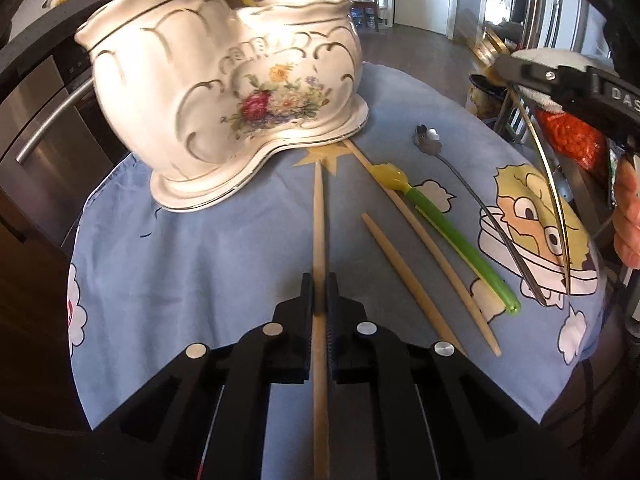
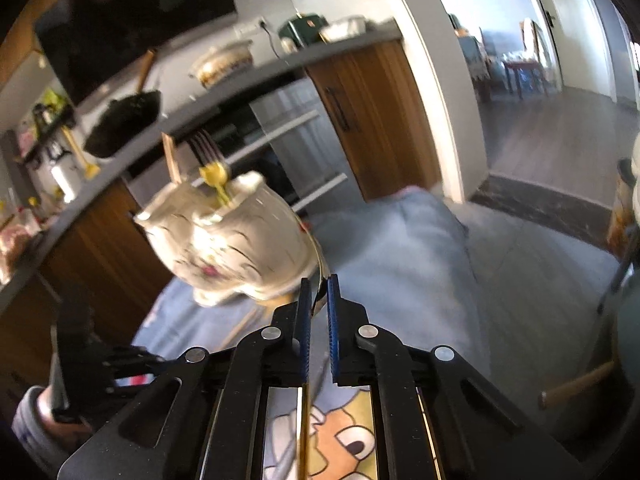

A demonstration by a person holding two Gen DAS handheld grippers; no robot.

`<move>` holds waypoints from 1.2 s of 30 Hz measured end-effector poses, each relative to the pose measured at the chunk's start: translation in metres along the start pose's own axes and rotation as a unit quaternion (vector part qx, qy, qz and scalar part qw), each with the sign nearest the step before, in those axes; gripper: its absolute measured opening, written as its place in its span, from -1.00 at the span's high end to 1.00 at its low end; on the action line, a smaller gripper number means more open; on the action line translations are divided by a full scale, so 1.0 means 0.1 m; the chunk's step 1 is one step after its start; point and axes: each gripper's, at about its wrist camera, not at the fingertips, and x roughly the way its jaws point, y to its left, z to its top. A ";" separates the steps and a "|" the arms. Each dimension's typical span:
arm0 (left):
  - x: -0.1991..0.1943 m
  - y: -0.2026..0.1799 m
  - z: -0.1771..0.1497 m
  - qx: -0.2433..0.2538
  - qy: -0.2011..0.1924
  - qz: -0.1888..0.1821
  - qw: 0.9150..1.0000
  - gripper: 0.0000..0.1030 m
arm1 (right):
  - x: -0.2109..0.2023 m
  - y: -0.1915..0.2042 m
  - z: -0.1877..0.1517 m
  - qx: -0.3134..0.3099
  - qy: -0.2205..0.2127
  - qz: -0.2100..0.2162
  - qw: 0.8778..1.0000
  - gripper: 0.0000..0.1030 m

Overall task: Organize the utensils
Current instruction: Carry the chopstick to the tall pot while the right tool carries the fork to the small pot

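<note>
Left wrist view: I counted 3 wooden chopsticks, 1 on the blue cloth [image 1: 200,248] in my left hand-held gripper [image 1: 320,292], whose jaws pinched that chopstick [image 1: 319,216]. Its long axis ran straight away from me, tip toward the ceramic holder [image 1: 208,92]. The 2 loose chopsticks [image 1: 404,276], 1 green-handled pick [image 1: 452,232] and 1 dark spoon [image 1: 464,180] lay beside it on the desk, slanting toward the holder too. My right hand-held gripper [image 2: 318,300] was pinching 1 thin gold utensil [image 1: 554,188], lifted off the cloth.
</note>
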 end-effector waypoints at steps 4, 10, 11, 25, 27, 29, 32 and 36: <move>-0.12 0.08 -0.07 -0.003 -0.010 -0.008 1.000 0.88 | -0.16 0.15 0.05 -0.018 -0.031 0.014 0.999 0.89; -0.34 0.15 -0.11 0.000 -0.037 -0.018 0.999 0.88 | -0.34 0.30 0.12 -0.037 -0.068 0.023 0.997 0.93; -0.41 0.15 -0.12 0.001 -0.047 -0.020 0.999 0.88 | -0.35 0.31 0.13 -0.040 -0.070 0.023 0.996 0.93; -1.14 0.32 -0.11 -0.010 -0.202 -0.044 0.978 0.88 | -0.39 0.61 0.34 -0.069 -0.101 0.034 0.992 0.94; -1.22 0.35 -0.08 -0.013 -0.224 -0.043 0.973 0.88 | -0.38 0.67 0.40 -0.077 -0.104 0.038 0.991 0.94; -1.32 0.40 -0.05 -0.017 -0.255 -0.047 0.966 0.88 | -0.36 0.72 0.45 -0.081 -0.108 0.040 0.990 0.94; -1.43 0.49 0.07 -0.026 -0.293 -0.040 0.955 0.88 | -0.31 0.79 0.56 -0.085 -0.116 0.047 0.989 0.94; -1.53 0.69 0.29 -0.050 -0.337 -0.023 0.940 0.88 | -0.23 0.88 0.75 -0.084 -0.126 0.068 0.986 0.94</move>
